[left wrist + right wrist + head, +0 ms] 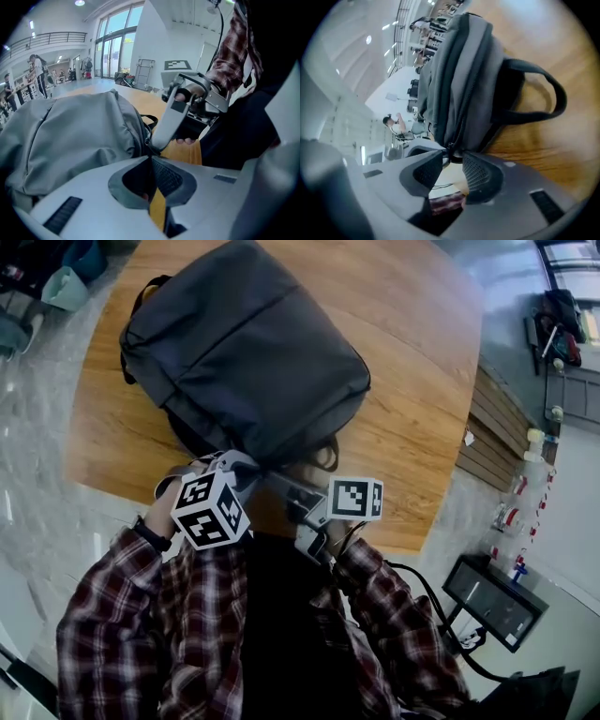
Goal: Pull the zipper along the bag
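One grey bag [244,362] is laid on one round wooden table [422,418], its lower end at the table's near edge. Its contents cannot be seen. One zipper [465,105] is seen running down the bag's side in the right gripper view, with its pull [449,146] at the near end. One dark strap [543,93] is looped out over the table.

Two grippers are counted, each with one marker cube [211,509]. The left gripper [151,158] is pitched steeply down at the bag's near edge, and its fingers [171,180] are pressed together on a dark fold of the bag. The right gripper [452,159] is held at a shallower angle, just beside the left one. Its fingers [480,173] are spread, the pull lies just ahead of the gap, and no pad is seen pressing on it. Both grippers are held close to the body, with the forearms in plaid sleeves [112,615] bent inward.
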Demonstrator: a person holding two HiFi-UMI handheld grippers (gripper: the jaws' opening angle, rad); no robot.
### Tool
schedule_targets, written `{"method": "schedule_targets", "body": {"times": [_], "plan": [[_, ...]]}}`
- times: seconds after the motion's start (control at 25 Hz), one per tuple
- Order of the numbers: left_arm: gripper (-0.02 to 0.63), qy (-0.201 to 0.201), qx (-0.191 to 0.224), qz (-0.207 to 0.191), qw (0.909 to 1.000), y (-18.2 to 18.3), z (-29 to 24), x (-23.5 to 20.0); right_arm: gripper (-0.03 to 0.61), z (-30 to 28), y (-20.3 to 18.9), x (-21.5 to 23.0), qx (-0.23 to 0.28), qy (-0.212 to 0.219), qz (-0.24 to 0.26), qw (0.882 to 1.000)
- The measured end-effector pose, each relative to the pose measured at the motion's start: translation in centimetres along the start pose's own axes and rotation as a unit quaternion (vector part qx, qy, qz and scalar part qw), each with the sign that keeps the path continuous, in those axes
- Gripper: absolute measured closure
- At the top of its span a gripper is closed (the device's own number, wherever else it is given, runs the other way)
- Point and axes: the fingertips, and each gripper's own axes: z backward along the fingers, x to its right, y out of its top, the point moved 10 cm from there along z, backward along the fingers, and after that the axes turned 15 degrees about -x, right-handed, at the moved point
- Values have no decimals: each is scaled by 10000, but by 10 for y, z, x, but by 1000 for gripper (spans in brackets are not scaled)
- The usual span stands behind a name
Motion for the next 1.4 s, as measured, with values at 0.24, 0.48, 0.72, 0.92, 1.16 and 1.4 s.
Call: {"method": "schedule_targets", "body": {"times": [0.24,0.48,0.72,0.92,1.16,1.4], "plan": [[589,305,-138,-216,9992,2,-9,6,459,-12,4,-5,430,-510,-334,9972],[589,579,-45,-439,9973,0,-13,9,545,-12,-6,-7,796,-1026,-121,9915],[588,234,265,-330,9988,-9,-7,4,558,-6,-9,-16,-122,-1630,990,9816],[588,-338,338,-103,9988,-15,-6,-1,565,1,-2,-15,-1220,-1582,1634,9661],[589,-603,228,62,9979,-19,-5,-7,563,26,18,-9,-1571,-1558,1758,9592],[589,-570,249,187,9979,-22,-6,-8,552,72,36,0,-1110,-1393,1689,9694]]}}
